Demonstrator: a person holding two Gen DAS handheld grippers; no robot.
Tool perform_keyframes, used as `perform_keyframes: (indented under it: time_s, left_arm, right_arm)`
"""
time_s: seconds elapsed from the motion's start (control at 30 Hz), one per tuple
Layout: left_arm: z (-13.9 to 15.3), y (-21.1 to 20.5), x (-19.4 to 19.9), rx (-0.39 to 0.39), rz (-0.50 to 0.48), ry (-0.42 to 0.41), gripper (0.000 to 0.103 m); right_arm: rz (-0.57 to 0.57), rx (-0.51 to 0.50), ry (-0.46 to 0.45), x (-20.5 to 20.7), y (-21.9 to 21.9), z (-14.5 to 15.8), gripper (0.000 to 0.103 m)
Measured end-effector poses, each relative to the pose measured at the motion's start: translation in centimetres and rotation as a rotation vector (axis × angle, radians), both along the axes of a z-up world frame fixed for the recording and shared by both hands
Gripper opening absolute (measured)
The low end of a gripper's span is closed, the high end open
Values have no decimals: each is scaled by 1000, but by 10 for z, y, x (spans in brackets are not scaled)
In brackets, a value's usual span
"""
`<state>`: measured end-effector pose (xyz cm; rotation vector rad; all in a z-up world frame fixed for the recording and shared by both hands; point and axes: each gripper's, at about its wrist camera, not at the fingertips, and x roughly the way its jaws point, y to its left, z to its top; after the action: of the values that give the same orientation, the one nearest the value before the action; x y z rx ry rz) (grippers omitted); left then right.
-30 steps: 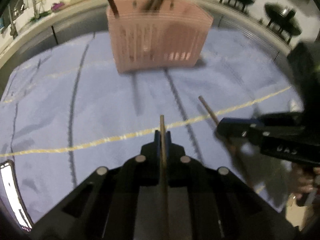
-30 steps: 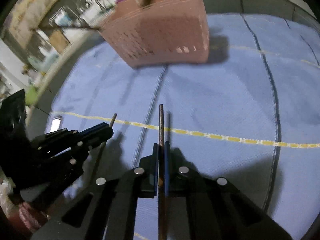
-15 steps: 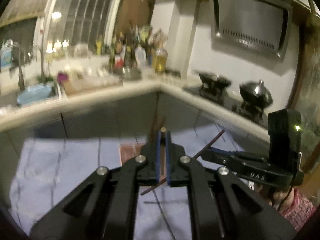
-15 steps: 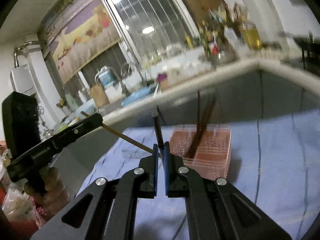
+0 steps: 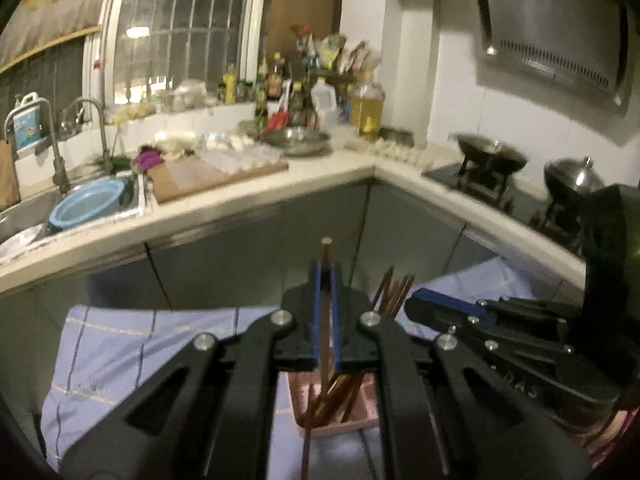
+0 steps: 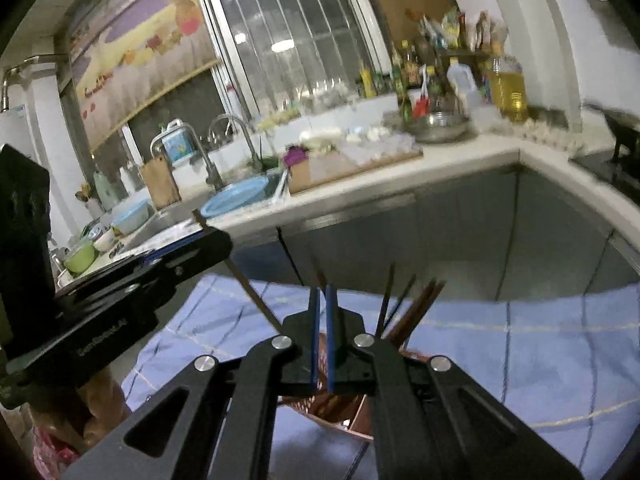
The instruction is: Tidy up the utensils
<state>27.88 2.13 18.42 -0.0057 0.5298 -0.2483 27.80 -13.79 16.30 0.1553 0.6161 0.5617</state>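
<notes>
My left gripper (image 5: 326, 276) is shut on a brown chopstick (image 5: 327, 250) whose tip pokes out above the blue pads. It hangs over the pink basket (image 5: 364, 410), which holds several dark chopsticks (image 5: 394, 292). The right gripper (image 5: 414, 308) is close on the right. In the right wrist view my right gripper (image 6: 322, 296) is shut on another chopstick (image 6: 320, 278), only its dim tip showing. It is also above the basket (image 6: 362, 414). The left gripper (image 6: 222, 240) comes in from the left, its chopstick (image 6: 256, 300) slanting down toward the basket.
A blue checked cloth (image 5: 120, 352) covers the table under the basket. Behind it runs a kitchen counter (image 5: 248, 204) with a sink and blue bowl (image 5: 88, 204), a cutting board, bottles and a stove with pots (image 5: 488, 152) at the right.
Both grippers have risen from low over the cloth, each carrying its chopstick. They now hang above the basket, close together. The views have tilted up to the kitchen.
</notes>
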Motion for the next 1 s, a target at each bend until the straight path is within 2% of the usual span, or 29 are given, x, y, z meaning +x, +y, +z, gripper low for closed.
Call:
perform_keyframes:
  time_s: [0.13,0.27,0.33,0.47,0.57,0.67,0.7,0.77,0.83,0.97,1.0]
  left_arm:
    - [-35,-10,8,62,-10,82,5]
    - [-36,-6,2,62,3,115,6]
    - [-19,5,-9,16,17,84,9]
    - [20,30,-45,-50,43,-26,21]
    - [42,52,-80,-125,46,-92,22]
    - [46,69,-122,-190,36,-152,23]
    - [42,72,-139,-194,34,-169,25]
    - [25,71,-170,-154,64,-192,32]
    - [3,67,-192,-106,105,-183,35]
    - [-48,47,-213,-19,145,-68,38]
    - [-59,41,-216,12,157,-42,38]
  right_arm:
    - [-8,-19,69,3,4,-30,3]
    - [-32,-39,51,-8,1,-29,4]
    - [-30,-46,43,-11,-2,-26,4]
    - [-29,-93,30,-24,-12,-27,4]
    - [-24,-71,30,-43,-20,-34,4]
    - [-23,4,29,-74,-30,-48,4]
    - [-29,42,36,-86,-34,-54,5]
    - [-34,113,80,-117,-41,-72,7]
    - [-47,146,111,-141,-45,-83,12]
    - [-65,222,127,-198,-52,-101,51]
    - [-73,222,116,-211,-52,-102,58]
